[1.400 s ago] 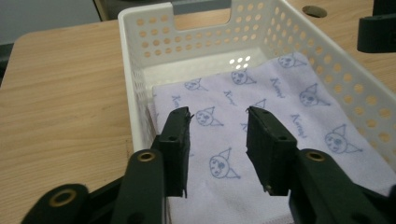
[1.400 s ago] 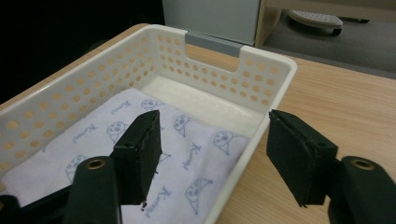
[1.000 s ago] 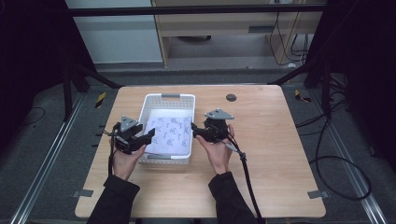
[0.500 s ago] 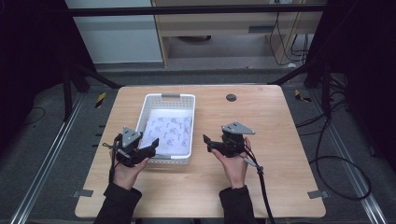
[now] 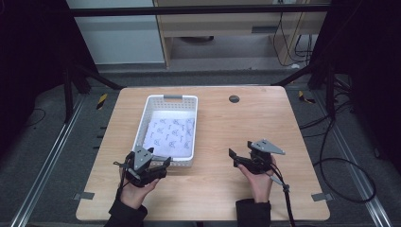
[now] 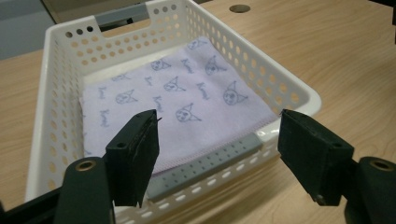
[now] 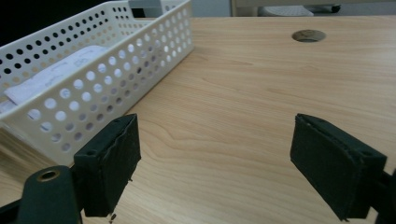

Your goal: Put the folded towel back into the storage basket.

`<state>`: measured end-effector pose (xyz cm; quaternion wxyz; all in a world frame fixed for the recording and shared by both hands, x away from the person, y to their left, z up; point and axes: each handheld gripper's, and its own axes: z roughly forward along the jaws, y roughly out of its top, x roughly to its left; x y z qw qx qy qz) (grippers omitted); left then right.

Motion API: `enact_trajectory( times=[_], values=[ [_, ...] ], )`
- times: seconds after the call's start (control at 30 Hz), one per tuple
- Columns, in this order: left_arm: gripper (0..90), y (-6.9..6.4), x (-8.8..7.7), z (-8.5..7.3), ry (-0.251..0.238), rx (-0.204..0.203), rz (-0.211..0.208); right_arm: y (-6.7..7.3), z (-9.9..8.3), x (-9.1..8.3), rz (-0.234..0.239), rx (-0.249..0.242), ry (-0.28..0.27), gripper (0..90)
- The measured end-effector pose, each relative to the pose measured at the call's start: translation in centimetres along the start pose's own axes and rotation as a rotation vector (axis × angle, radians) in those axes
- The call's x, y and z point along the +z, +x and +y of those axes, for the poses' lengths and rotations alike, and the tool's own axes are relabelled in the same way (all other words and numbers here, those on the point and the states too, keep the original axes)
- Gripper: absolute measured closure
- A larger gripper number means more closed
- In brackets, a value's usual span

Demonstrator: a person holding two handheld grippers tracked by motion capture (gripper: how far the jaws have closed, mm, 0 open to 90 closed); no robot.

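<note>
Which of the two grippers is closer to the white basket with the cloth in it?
The left. The left gripper sits right at the white basket's near end, jaws open. The right gripper is off to the basket's right over bare table, jaws open too.

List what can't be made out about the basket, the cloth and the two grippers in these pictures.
- Basket: right gripper view, its far end cut off by the edge.
- Cloth: left gripper view, the near edge hidden by the basket rim; what lies beneath is covered.
- Left gripper, right gripper: high view, jaws too small; gripper views show both open, holding nothing.
</note>
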<state>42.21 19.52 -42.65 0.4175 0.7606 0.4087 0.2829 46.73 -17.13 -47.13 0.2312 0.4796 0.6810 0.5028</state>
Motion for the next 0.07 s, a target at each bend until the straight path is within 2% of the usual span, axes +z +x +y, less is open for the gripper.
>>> enact_trajectory(
  times=[0.07],
  values=[
    [28.5, -0.32, -0.05, -0.48, 0.009, 0.002, -0.001, -0.76, -0.53, -0.64, -0.016, 0.009, -0.005, 16.0]
  ],
)
